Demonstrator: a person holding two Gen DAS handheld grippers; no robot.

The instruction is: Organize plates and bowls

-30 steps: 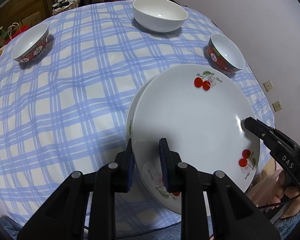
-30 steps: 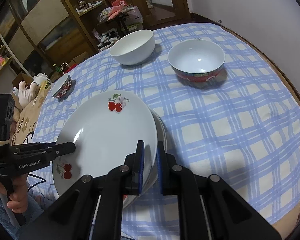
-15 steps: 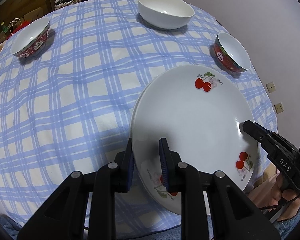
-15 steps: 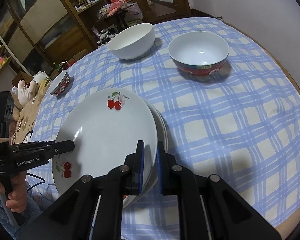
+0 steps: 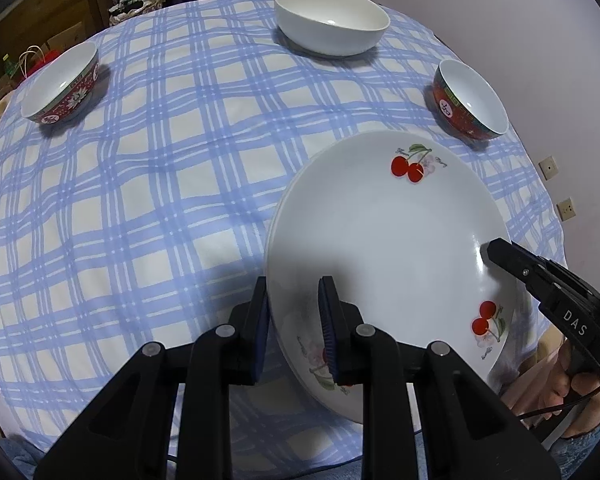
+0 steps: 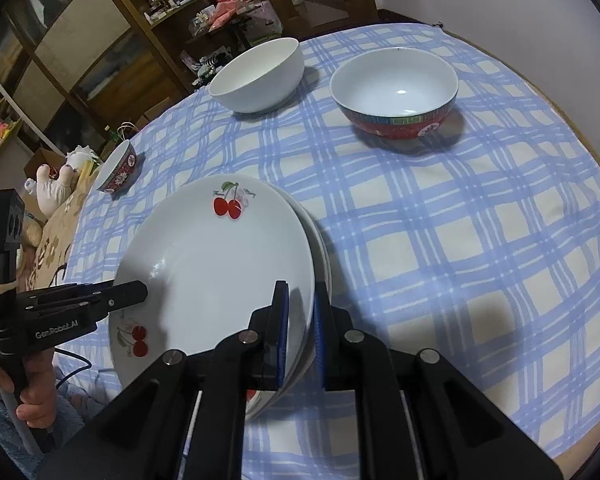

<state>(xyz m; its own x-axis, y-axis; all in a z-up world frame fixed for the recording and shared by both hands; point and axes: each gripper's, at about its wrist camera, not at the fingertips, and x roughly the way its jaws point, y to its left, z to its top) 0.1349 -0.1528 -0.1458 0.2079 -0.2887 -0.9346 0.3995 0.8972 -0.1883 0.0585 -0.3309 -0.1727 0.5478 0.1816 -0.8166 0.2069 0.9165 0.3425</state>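
Observation:
A stack of white cherry-printed plates (image 5: pixel 380 240) lies at the near edge of the checked table, with the lower rims peeking out under the top plate (image 6: pixel 220 264). My left gripper (image 5: pixel 294 320) is shut on the stack's near rim, one pad on the top plate's face and one outside. My right gripper (image 6: pixel 300 336) is shut on the opposite rim in the same way. Each gripper shows in the other's view: the right gripper (image 5: pixel 496 252) and the left gripper (image 6: pixel 140 292) both touch the plate. Whether the stack rests on the cloth or is held just above it is unclear.
On the blue checked tablecloth (image 5: pixel 160 200) stand a large white bowl (image 5: pixel 332 20), a red-patterned bowl (image 5: pixel 60 84) at the far left and another red bowl (image 5: pixel 470 100) near the wall. Wooden shelves (image 6: pixel 100 40) stand beyond the table. A person's hands hold both gripper handles.
The lower plate's rim shows less beside the top plate than a second ago. Both grippers keep their hold and have hardly moved.

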